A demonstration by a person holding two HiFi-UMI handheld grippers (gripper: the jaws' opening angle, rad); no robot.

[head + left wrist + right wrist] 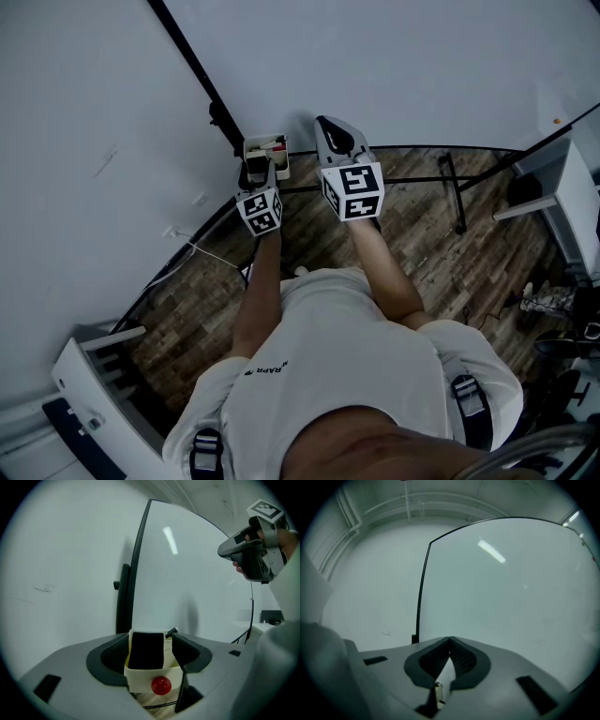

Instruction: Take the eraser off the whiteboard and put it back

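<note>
Eraser point(146, 650) sits upright in the white holder point(140, 679) at the whiteboard point(201, 573) frame. It's a plain black block, matte, with squared edges. We have the left gripper point(151, 643) straddling it with the jaws near full spread and the pads clear of both faces, so nothing is gripped. That width looks set to fit the block. The right gripper point(450, 641) is closed, empty and parked facing the board, out of the way. The red dot point(161, 685) on the holder front is probably a magnet, but it's too blurry to confirm.
</note>
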